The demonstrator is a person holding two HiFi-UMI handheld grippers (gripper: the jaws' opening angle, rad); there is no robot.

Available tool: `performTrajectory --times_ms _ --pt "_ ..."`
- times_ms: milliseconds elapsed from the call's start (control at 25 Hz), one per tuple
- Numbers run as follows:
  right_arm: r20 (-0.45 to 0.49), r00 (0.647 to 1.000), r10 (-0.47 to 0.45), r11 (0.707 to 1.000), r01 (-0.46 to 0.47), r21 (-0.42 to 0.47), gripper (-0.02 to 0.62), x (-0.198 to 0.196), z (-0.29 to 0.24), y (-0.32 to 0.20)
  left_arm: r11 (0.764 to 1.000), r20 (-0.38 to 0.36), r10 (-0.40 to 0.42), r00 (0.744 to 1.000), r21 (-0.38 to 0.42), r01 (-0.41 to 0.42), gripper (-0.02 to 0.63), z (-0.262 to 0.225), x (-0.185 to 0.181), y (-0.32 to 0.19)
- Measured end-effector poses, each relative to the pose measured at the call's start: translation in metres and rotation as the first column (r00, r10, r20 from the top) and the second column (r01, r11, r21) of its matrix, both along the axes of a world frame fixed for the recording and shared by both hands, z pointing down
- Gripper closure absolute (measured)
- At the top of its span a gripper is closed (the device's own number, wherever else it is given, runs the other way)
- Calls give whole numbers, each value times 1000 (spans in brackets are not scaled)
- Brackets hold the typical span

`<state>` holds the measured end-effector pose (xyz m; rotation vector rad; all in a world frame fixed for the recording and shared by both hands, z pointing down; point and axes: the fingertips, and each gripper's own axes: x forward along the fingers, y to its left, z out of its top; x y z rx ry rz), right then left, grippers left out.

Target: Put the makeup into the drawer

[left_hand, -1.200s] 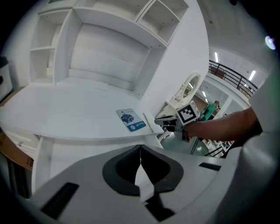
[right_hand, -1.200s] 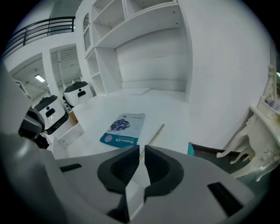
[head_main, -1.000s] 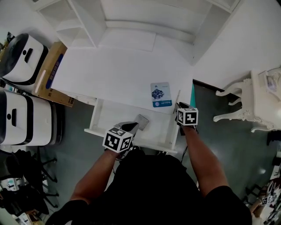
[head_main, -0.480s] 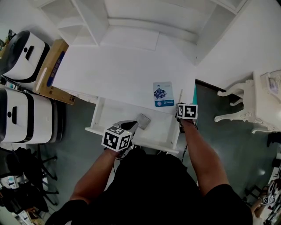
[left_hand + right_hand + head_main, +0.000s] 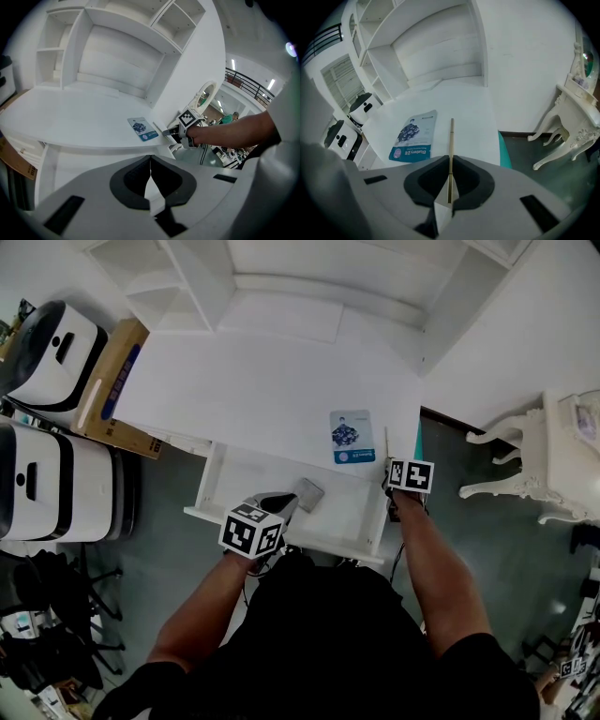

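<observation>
Only one word can be read. It stands on the sachet [image 5: 412, 136], in white letters on the blue band at its 6 o'clock end in the right gripper view. It looks like "Blueberry", but some letters are not sure. The lines above it are too small to read. The box [image 5: 111, 395], at 10 o'clock in the head view, carries a blue strip with unreadable print. The left cube [image 5: 251, 532] and right cube [image 5: 411, 475] carry black-and-white square markers.
</observation>
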<state>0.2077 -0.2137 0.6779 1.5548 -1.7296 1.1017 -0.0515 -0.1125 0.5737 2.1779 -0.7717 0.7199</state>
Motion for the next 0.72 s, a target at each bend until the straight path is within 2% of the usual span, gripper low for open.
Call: performTrajectory --times_ms 160,360,560,720 --pt "46 999 9 1000 -10 24 549 1 -5 7 1000 0 5 1000 -1 -5 595 2 1 0" --pt "91 995 -37 996 29 85 549 -7 -24 19 1000 2 18 1000 -3 -18 595 4 5 0" --pt "72 989 -130 984 120 133 549 -23 -37 34 1000 5 29 1000 -7 -29 595 9 8 1" --pt "59 970 -236 962 225 153 549 -49 -42 51 999 9 29 1000 -13 -29 595 12 7 3"
